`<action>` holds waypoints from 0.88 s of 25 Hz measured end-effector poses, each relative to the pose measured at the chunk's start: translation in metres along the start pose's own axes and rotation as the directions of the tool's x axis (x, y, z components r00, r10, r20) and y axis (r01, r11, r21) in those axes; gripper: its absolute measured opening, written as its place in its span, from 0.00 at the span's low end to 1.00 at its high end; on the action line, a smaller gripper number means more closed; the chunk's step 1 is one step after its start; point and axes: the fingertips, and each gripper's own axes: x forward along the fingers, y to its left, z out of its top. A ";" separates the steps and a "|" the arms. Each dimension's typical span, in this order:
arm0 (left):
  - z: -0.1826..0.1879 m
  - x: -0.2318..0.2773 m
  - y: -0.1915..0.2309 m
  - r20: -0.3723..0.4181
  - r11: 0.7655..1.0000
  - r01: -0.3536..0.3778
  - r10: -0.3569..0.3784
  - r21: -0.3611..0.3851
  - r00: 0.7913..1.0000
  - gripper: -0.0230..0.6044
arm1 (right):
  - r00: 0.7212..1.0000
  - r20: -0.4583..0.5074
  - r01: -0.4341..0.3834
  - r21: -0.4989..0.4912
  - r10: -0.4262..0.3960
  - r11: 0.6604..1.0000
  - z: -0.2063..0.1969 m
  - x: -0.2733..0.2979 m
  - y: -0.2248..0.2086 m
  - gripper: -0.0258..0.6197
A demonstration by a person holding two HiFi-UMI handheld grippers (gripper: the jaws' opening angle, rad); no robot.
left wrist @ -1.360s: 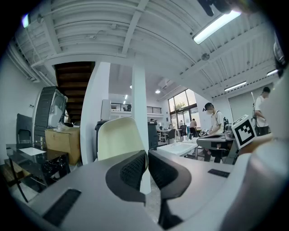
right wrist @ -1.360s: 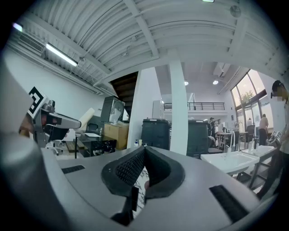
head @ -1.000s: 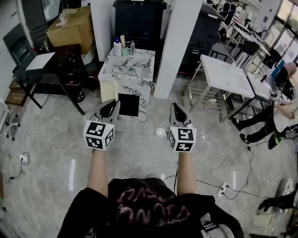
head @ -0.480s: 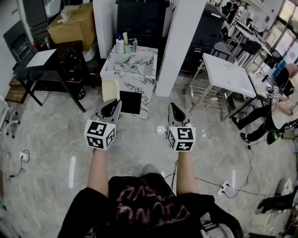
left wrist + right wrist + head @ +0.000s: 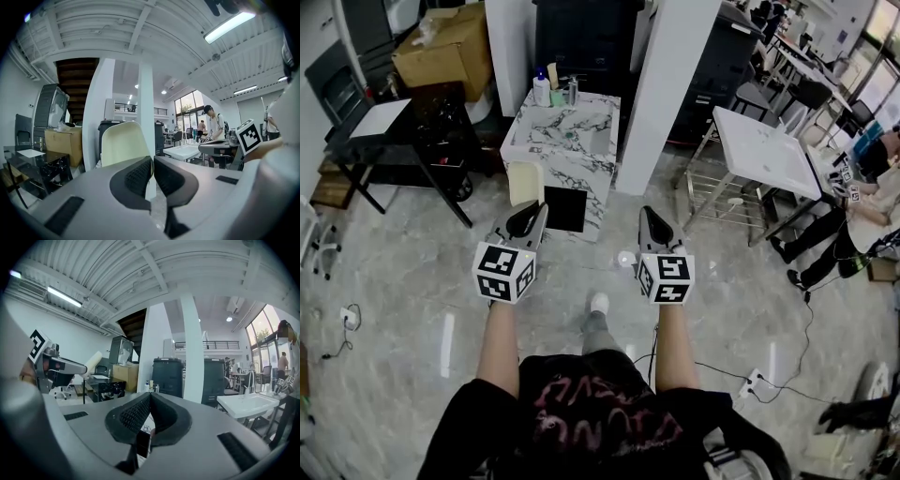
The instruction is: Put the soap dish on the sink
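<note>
Head view: the pale cream curved plastic soap dish (image 5: 524, 181) sticks out of the left claw (image 5: 525, 217), held up on the near side of the white marble-pattern sink unit (image 5: 581, 178) and not on it.

The left gripper view is where you actually see the dish (image 5: 123, 140). It's smooth and plain with a rounded top edge, standing upright. The left claw (image 5: 153, 161) is clenched on its right edge, with the pads nearly together.

The right gripper view gives an angle the others don't: the dish (image 5: 93, 361) from the side, a cream tube-like shape poking off the left gripper. In that same view the right claw (image 5: 150, 399) is clenched shut with nothing in it. In head view the right claw (image 5: 652, 220) is also on the near side of the sink unit, to the right of the dish.

Head view looks down on the sink top, and there's a white bottle with a blue cap (image 5: 542, 91) at its far end.

Room stuff, all relative to the sink unit:
- The grey marbled tile floor (image 5: 412, 281) runs all around it.
- A white square pillar (image 5: 661, 94) stands just right of it.
- A white desk (image 5: 764, 150) is further right.
- A black desk (image 5: 394, 141) is to its left.
- A brown cardboard box (image 5: 441, 42) sits behind it on the left.
- A small white round thing (image 5: 626, 259) lies on the floor on the near side.
</note>
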 end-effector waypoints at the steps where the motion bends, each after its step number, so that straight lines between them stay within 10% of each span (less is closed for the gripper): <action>1: -0.001 0.007 0.002 -0.004 1.000 0.001 -0.001 0.002 1.000 0.09 | 1.000 -0.003 -0.002 0.003 0.002 1.000 -0.002 0.007 -0.003 0.06; 22: 0.000 0.230 0.076 -0.089 1.000 -0.027 0.027 0.004 0.996 0.09 | 0.997 -0.041 -0.061 0.013 0.062 0.998 -0.012 0.225 -0.119 0.06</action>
